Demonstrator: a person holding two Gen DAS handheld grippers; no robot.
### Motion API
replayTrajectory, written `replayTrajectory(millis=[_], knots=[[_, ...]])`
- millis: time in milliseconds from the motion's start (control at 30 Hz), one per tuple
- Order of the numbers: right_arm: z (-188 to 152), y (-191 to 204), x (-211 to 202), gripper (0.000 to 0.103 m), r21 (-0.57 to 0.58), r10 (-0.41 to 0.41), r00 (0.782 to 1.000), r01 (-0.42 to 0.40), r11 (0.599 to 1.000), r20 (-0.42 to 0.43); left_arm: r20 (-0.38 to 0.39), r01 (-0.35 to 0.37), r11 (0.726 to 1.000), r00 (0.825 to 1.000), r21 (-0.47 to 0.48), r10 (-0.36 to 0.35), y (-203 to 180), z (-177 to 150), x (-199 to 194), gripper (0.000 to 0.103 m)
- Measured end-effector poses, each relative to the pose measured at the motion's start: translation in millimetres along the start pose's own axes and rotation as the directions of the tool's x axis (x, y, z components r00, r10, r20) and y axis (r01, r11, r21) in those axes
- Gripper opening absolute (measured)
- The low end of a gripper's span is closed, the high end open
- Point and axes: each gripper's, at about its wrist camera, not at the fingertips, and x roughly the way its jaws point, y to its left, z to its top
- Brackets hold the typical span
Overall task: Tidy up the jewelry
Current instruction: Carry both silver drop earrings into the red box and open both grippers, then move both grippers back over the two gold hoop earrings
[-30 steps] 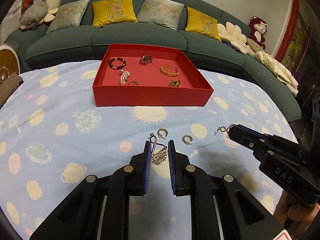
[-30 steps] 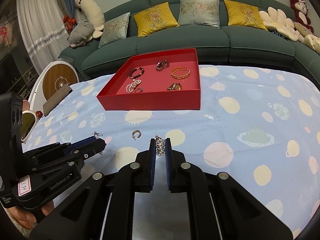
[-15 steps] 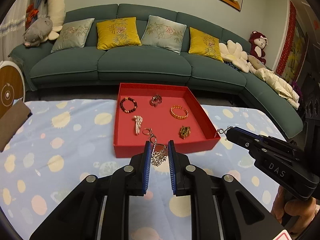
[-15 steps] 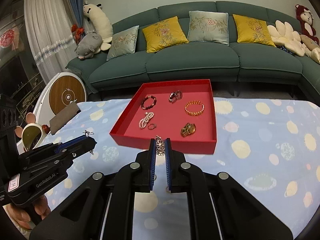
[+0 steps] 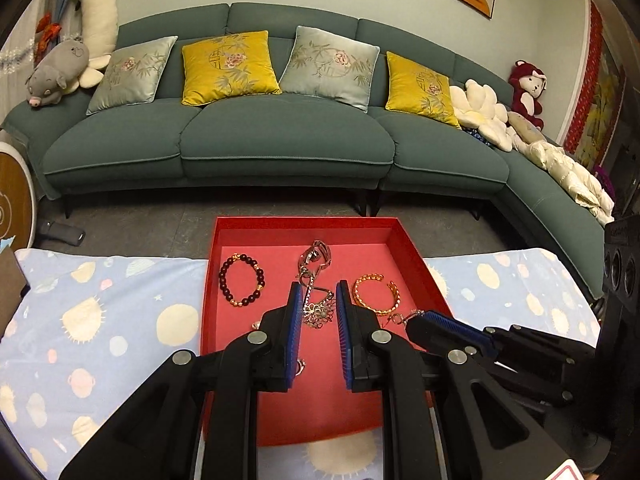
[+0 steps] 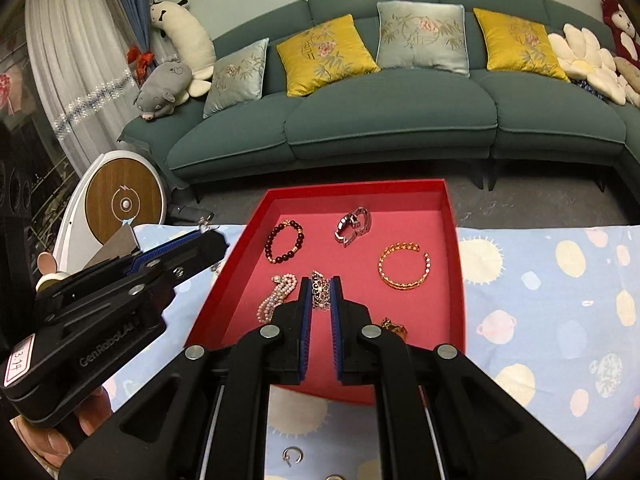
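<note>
A: Progress check, quick. How much is sorted?

B: Most of it, I'd judge. The red tray (image 6: 454, 240) on the planet-print cloth (image 6: 540, 288) already holds a dark bead bracelet (image 6: 285, 241), a silver link bracelet (image 6: 354, 226), an open gold bangle (image 6: 404, 266), a pearl piece (image 6: 276, 296) and a small gold item (image 6: 394, 326) near its front wall, half hidden by the tongs.

A: And what's left?

B: Two pieces in transit, plus a small hoop earring (image 6: 293, 456) on the cloth in front of the tray. There may be another bit at the bottom edge, too cut off to name.

A: Tongs?

B: Left gripper (image 5: 318, 312) is clamped on a silver floral chain piece (image 5: 318, 308), hanging between the blue pads above the tray floor. Right gripper (image 6: 320, 294) is closed tight on a filigree flower ornament (image 6: 320, 290), also above the tray, just beside the pearls.

A: Neither is released?

B: No, both are off the tray floor, so dropping them is the step in hand.

A: Look of the carried pieces?

B: Left one: thin links with a flower cluster and a hook end, limp, likely to snag. Right one: small openwork metal with dark stones, only its top shows past the pads.
</note>
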Motion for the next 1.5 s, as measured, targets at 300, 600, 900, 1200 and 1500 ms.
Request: replayTrajectory(millis=[300, 600, 900, 1200, 1500], knots=[[-4, -20, 45, 0.008, 0.041, -0.009, 0.998, 0.012, 0.999, -0.059, -0.06, -0.019, 0.999, 0.998, -0.029, 0.017, 5, 0, 53, 0.014], [-9, -28, 61, 0.01, 0.054, 0.014, 0.998, -0.011, 0.998, -0.06, -0.1, 0.02, 0.994, 0.995, -0.11, -0.031, 15, -5, 72, 0.016], [-11, -37, 2, 0.01, 0.082, 0.032, 0.999, -0.035, 0.996, 0.039, -0.021, 0.02, 0.992, 1.0, -0.125, -0.023, 23, -8, 4, 0.017], [-53, -24, -101, 0.019, 0.037, 0.015, 0.999, -0.017, 0.999, 0.052, -0.06, -0.02, 0.997, 0.998, -0.08, 0.015, 13, -65, -86, 0.025], [-125, 3, -88, 0.025, -0.074, -0.066, 0.996, 0.061, 0.995, -0.067, -0.138, -0.068, 0.993, 0.989, -0.096, 0.054, 14, -130, -95, 0.025]])
